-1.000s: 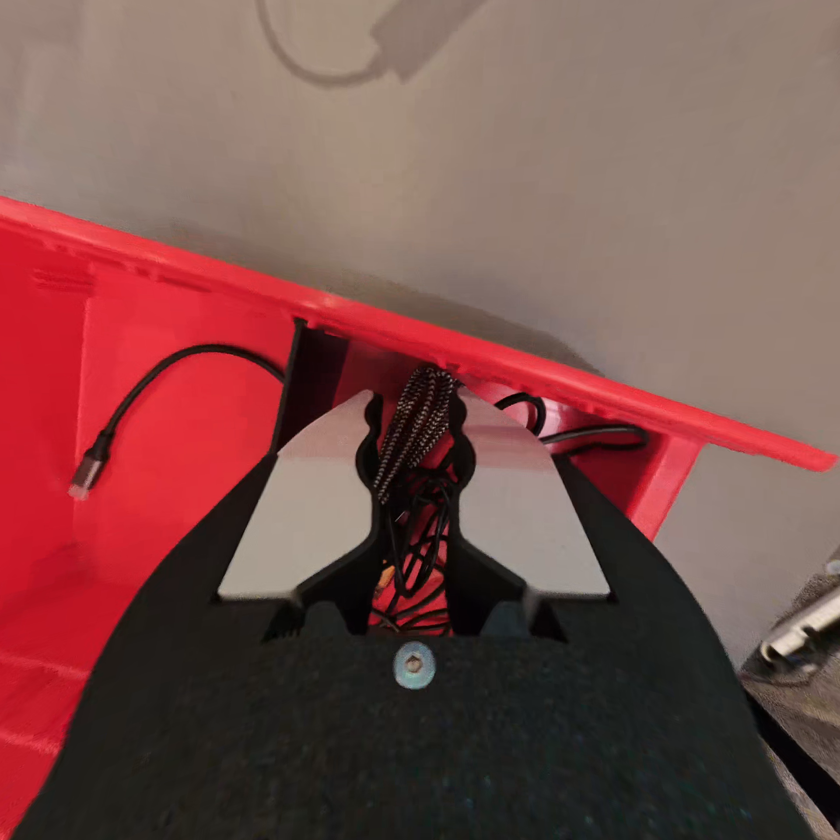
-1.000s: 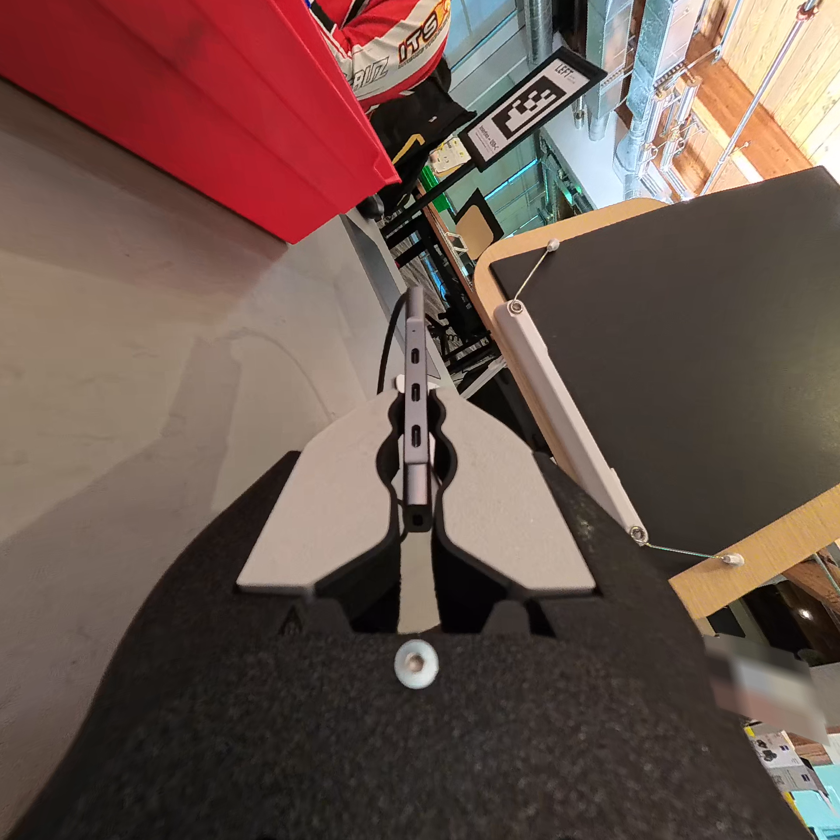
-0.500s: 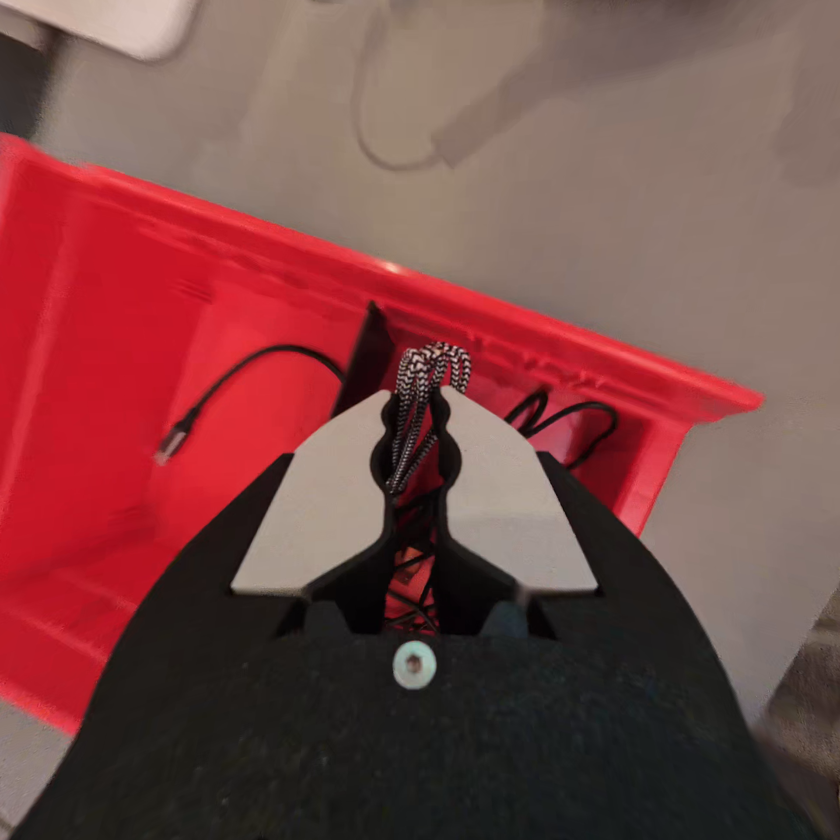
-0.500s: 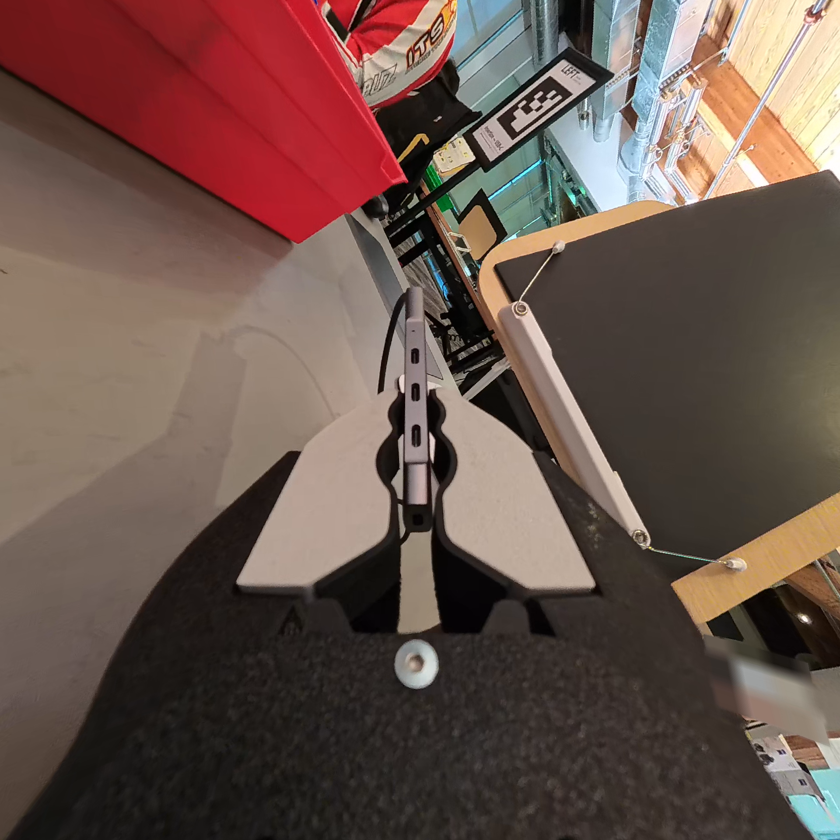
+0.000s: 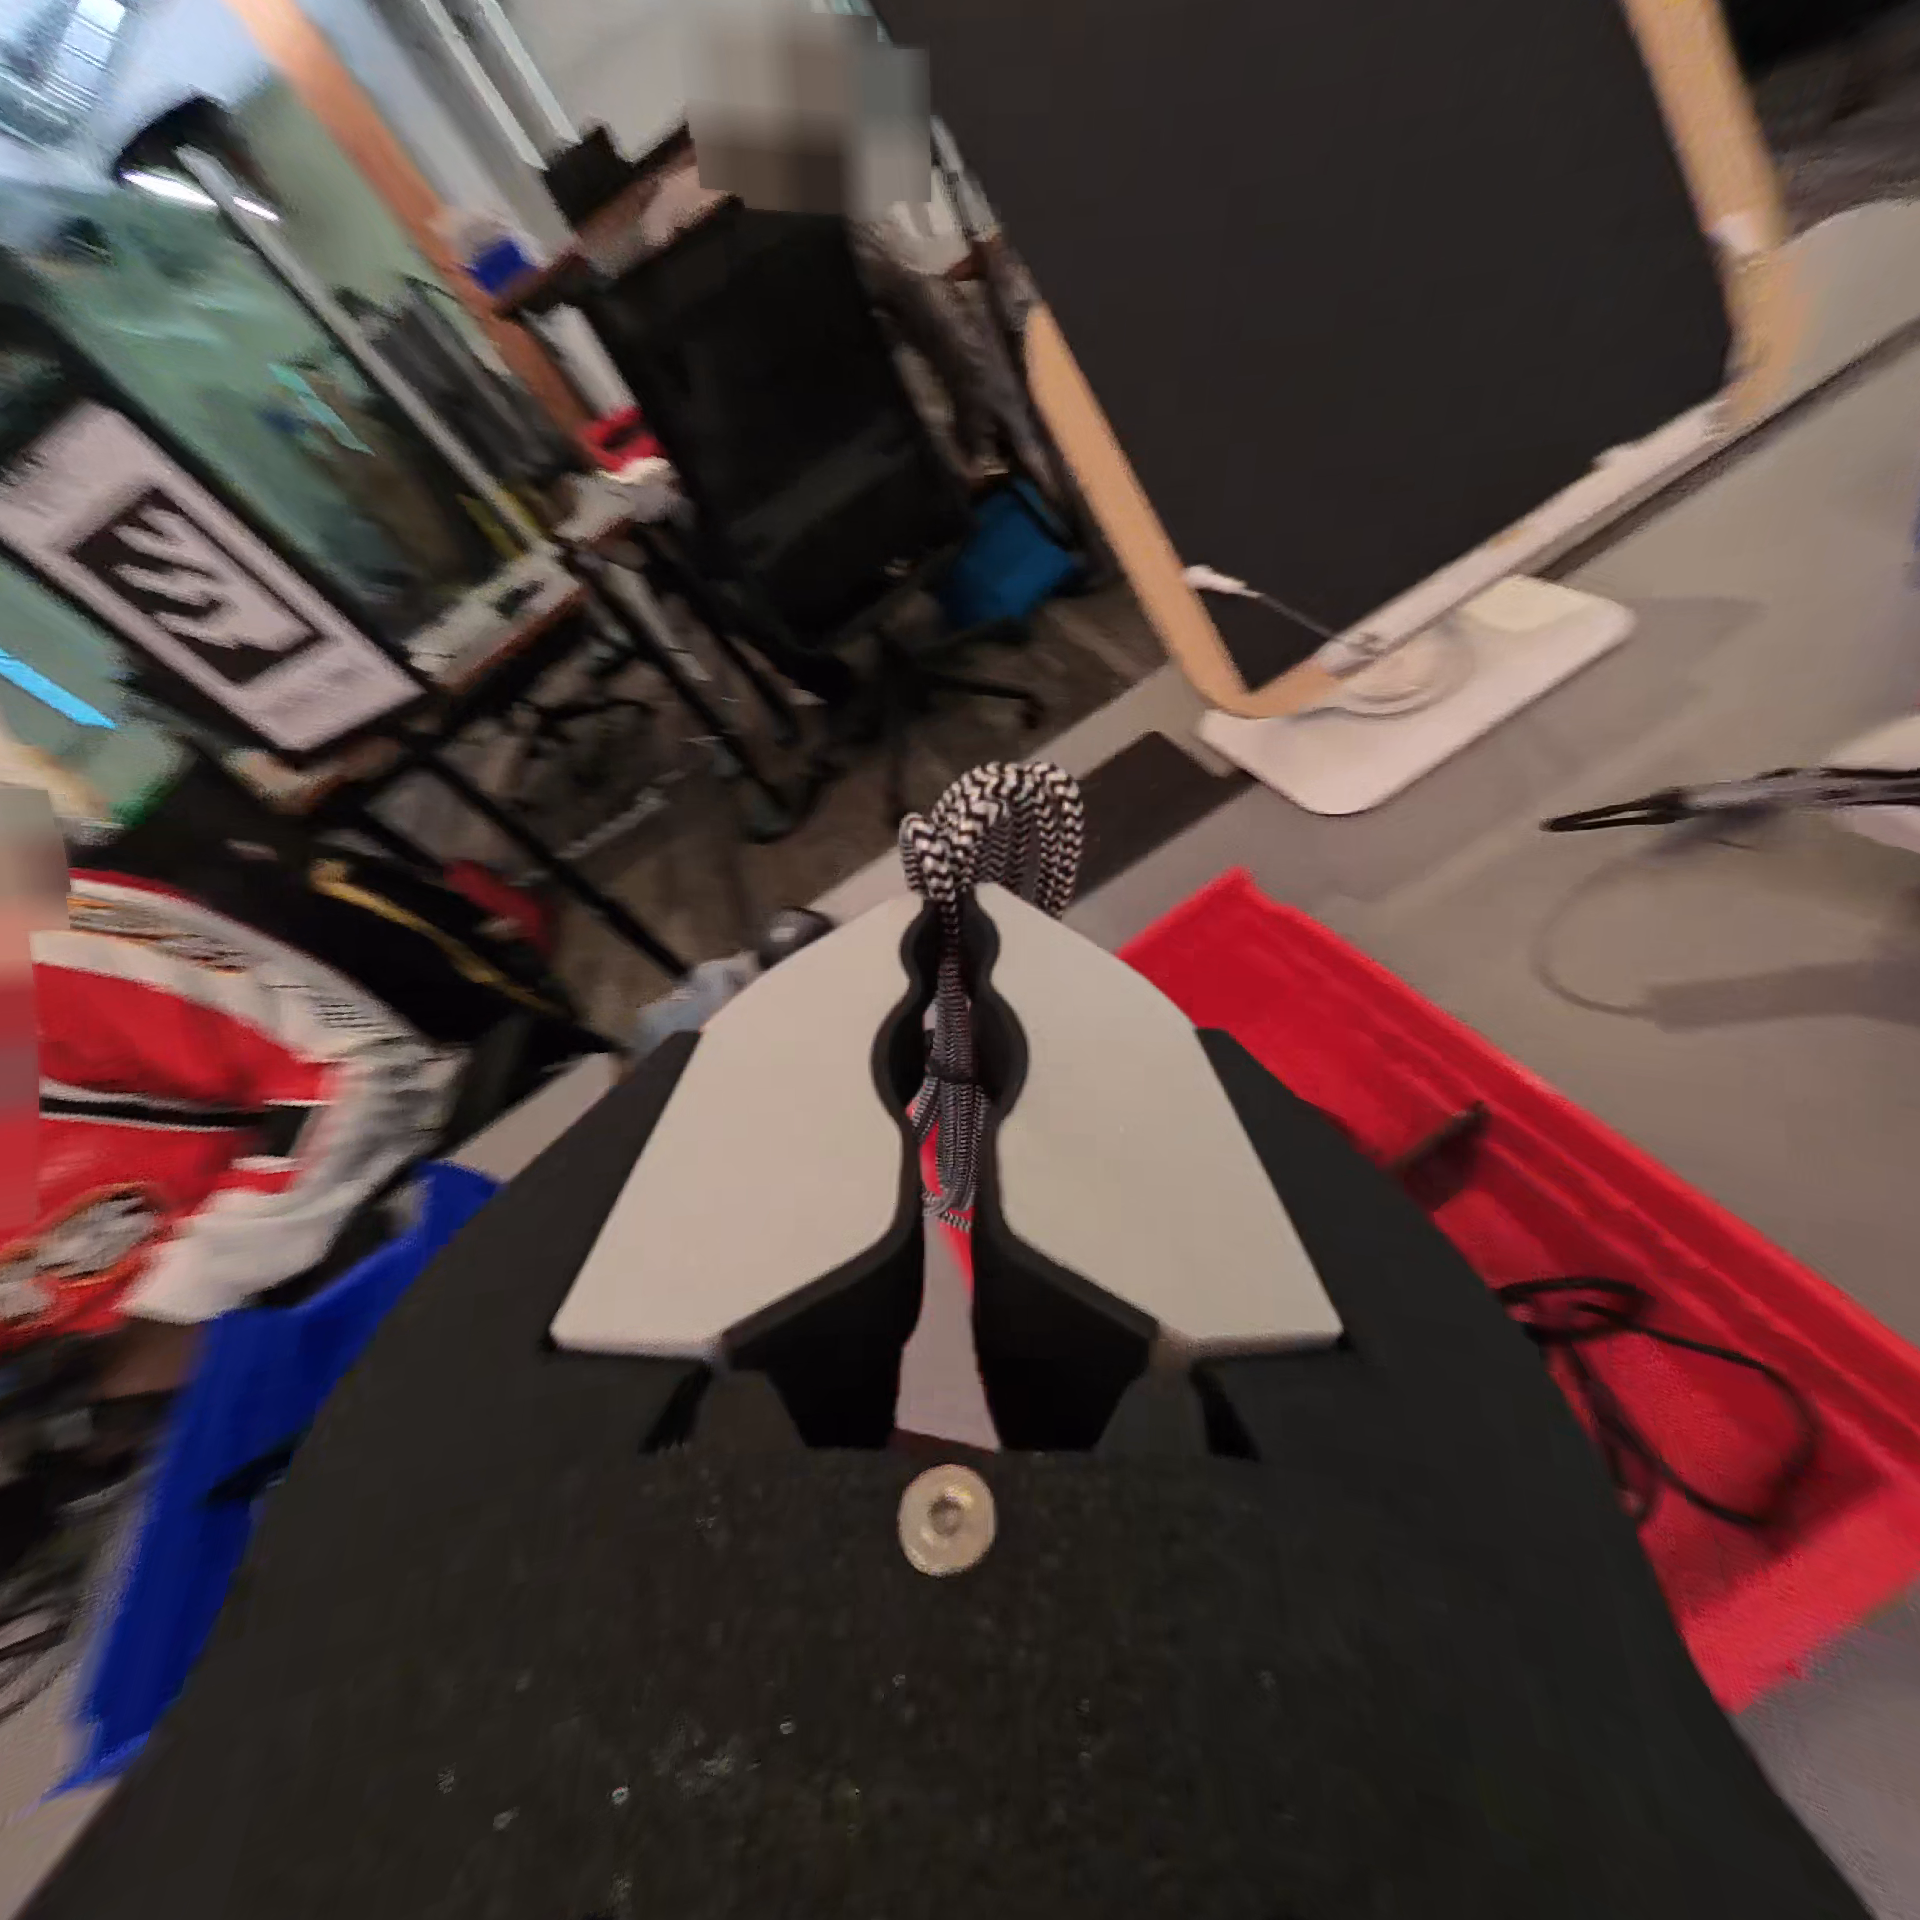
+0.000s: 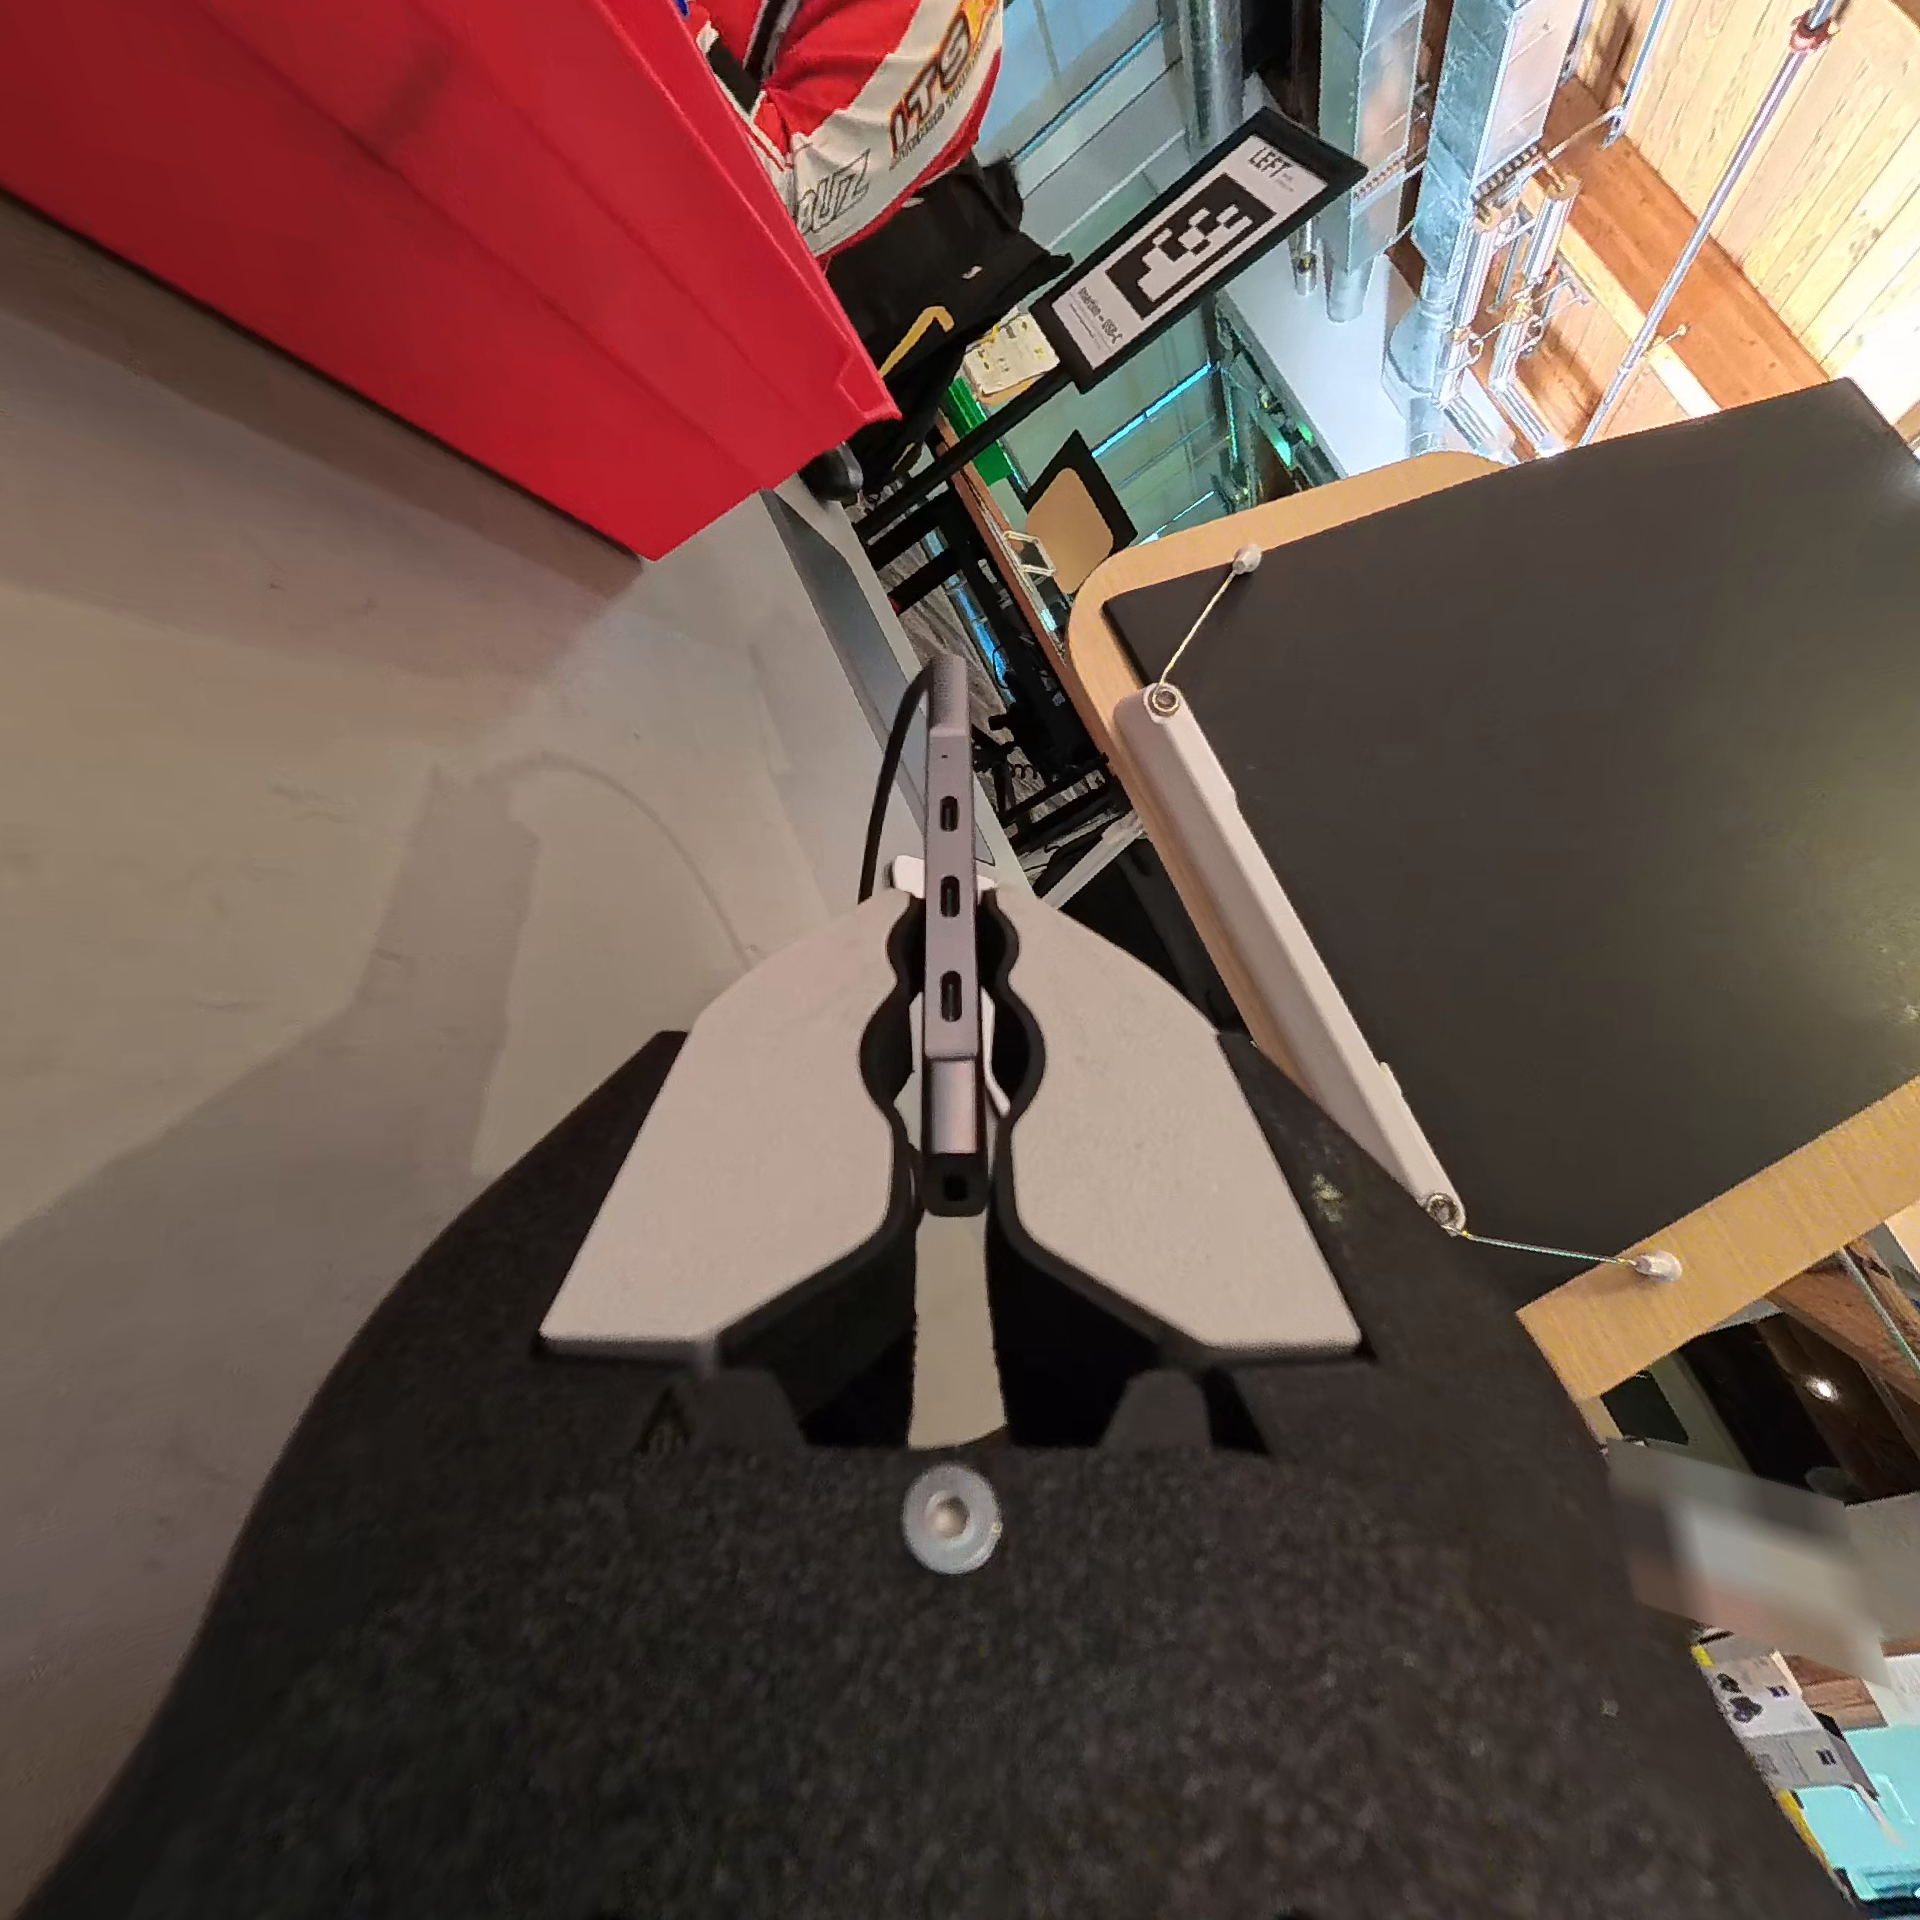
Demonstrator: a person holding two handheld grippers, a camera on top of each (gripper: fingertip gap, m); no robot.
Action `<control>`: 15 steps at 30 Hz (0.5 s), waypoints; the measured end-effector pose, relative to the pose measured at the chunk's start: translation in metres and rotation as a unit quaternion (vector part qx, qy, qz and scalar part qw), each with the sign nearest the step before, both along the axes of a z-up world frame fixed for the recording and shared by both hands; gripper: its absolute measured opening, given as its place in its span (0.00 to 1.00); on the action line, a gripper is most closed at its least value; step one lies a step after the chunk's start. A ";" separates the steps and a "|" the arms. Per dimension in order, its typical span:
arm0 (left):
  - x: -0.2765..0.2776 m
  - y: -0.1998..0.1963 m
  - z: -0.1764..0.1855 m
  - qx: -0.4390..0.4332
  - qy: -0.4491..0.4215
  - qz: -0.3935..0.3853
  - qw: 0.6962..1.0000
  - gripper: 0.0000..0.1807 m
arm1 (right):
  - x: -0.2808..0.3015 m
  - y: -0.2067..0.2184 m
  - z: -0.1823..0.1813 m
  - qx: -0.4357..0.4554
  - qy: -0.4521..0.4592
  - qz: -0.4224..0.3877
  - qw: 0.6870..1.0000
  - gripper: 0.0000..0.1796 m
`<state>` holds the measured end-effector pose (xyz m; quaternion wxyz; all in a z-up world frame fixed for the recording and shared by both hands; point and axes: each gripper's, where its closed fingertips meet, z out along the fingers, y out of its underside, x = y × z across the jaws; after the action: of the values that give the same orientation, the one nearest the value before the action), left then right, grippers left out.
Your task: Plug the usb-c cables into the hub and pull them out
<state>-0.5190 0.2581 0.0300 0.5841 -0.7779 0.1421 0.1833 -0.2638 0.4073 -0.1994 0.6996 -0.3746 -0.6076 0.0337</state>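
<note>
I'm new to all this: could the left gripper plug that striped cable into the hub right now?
Probably not yet. The left gripper is shut on a folded bundle of the braided cable, with no plug showing. The hub, clamped in the right gripper, has its three visible ports empty, so those look free.

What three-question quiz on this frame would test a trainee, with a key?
1. True or false: the left gripper is shut on the braided cable.
2. What does the right gripper hold? A) a black cable B) the hub C) nothing
3. Fill in: the thin black cables lie in the ___ bin.

Key: 1 true, its jaws pinch a folded loop of it. 2 B, held edge-on with empty ports facing the camera. 3 red.
</note>
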 end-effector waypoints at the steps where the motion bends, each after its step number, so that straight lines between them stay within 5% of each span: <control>1: -0.004 -0.004 0.011 0.003 0.025 0.018 1.000 0.01 | 0.000 0.000 0.000 0.000 0.000 -0.001 1.000 0.05; 9: 0.061 -0.017 0.089 0.081 0.033 -0.012 0.996 0.01 | 0.002 0.003 0.003 -0.005 0.010 -0.004 1.000 0.05; 15: 0.207 -0.003 0.067 0.023 -0.084 -0.136 0.987 0.01 | 0.007 0.006 0.010 -0.023 0.033 -0.005 0.999 0.05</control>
<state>-0.3122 0.2555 0.0966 0.6314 -0.7501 0.1925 0.0401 -0.2573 0.4129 -0.1895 0.7108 -0.3925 -0.5810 0.0568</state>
